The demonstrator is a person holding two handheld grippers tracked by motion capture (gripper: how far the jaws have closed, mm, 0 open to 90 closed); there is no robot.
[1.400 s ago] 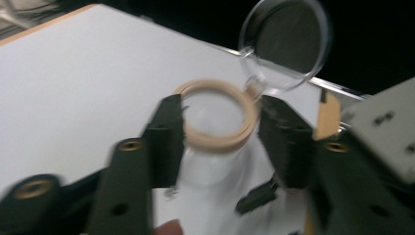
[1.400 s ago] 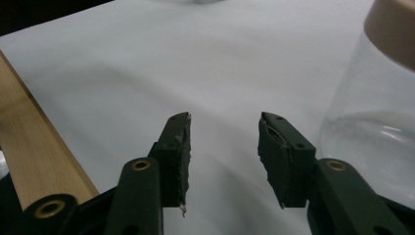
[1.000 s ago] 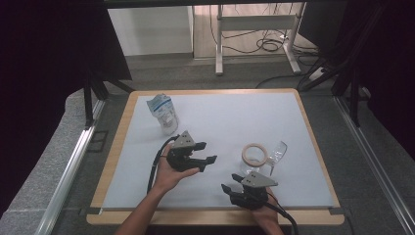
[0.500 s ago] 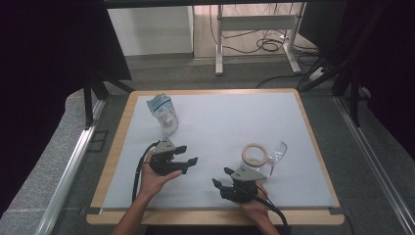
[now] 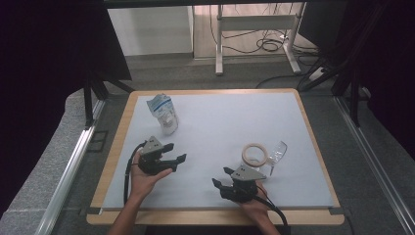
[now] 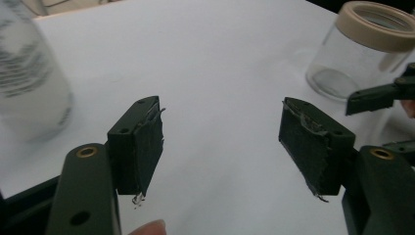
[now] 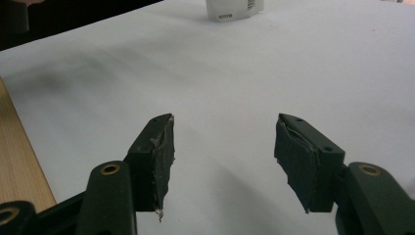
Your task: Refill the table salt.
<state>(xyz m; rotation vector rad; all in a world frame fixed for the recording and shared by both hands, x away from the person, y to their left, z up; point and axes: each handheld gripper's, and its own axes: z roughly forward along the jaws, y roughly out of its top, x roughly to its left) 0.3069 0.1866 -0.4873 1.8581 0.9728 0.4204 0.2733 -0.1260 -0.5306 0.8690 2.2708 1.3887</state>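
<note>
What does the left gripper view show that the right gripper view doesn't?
The left gripper view shows a clear jar with a tan rim at upper right, a blurred pouch close at left, and part of the other gripper at the right edge. The right gripper view shows the table's wooden edge and the pouch far off. Both show open, empty jaws above the white mat.

Clear jar (image 5: 274, 155), beige lid (image 5: 254, 154); white-blue pouch (image 5: 164, 111); black grippers.
</note>
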